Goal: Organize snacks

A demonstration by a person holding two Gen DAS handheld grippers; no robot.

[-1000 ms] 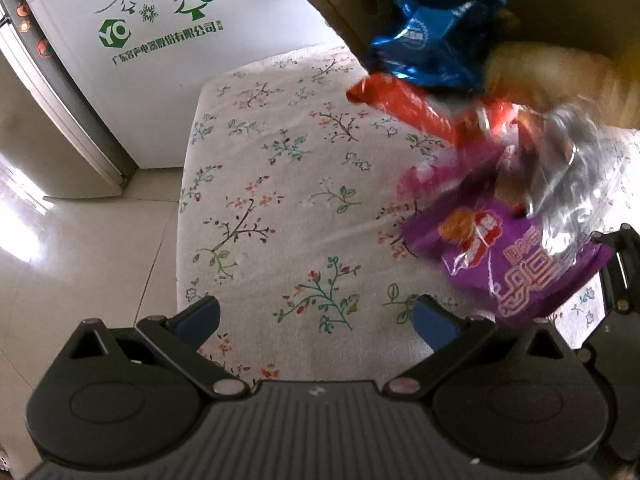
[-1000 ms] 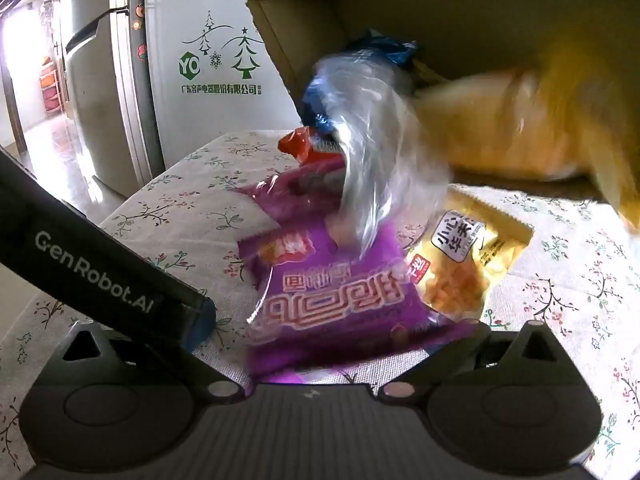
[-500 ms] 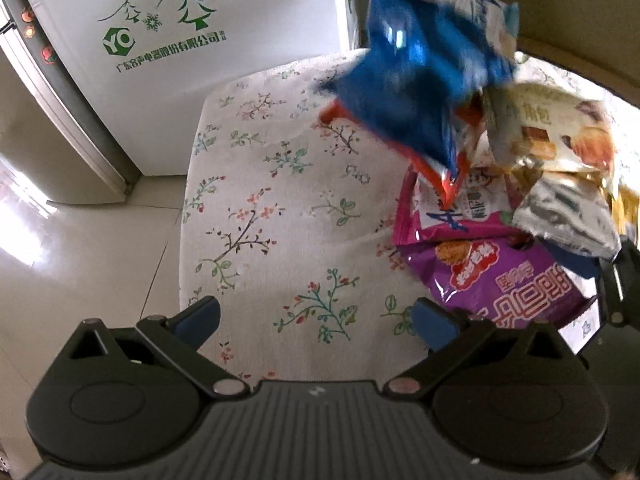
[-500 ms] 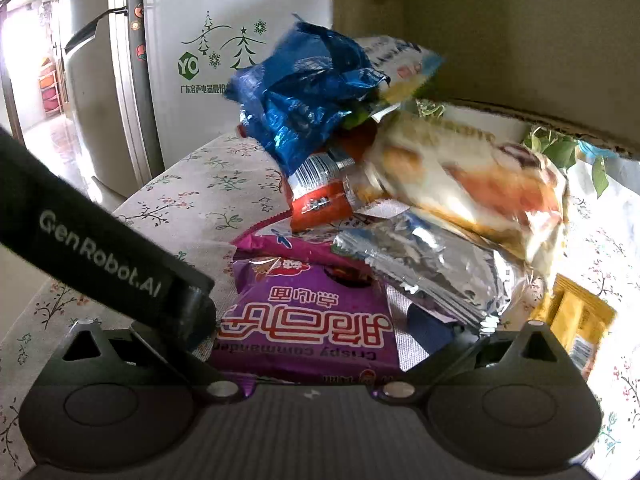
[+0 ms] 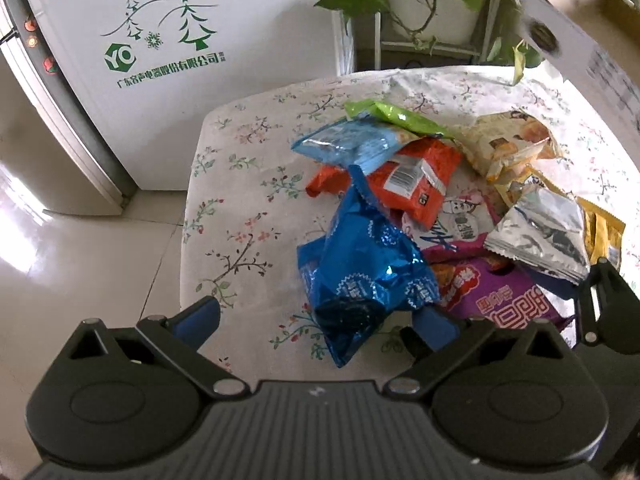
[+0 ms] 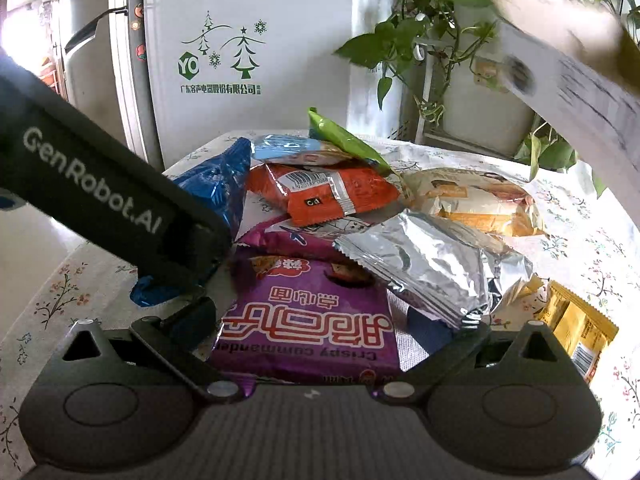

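Observation:
A heap of snack packs lies on the floral tablecloth. In it are a shiny blue bag, an orange pack, a light blue pack, a green pack, a cream bread bag, a silver pack, a yellow pack and a purple bag. My left gripper is open, and the blue bag's lower end lies between its fingers. My right gripper is open around the purple bag, beside the silver pack and orange pack.
A blurred cardboard box hangs above the table's far right. A white fridge with green tree print stands behind the table, a potted plant on a stand beside it. The tiled floor drops off left of the table edge.
The cardboard box has tipped and lifted away to the upper right. The snacks have fallen out and settled on the table; the blue bag has landed by my left gripper.

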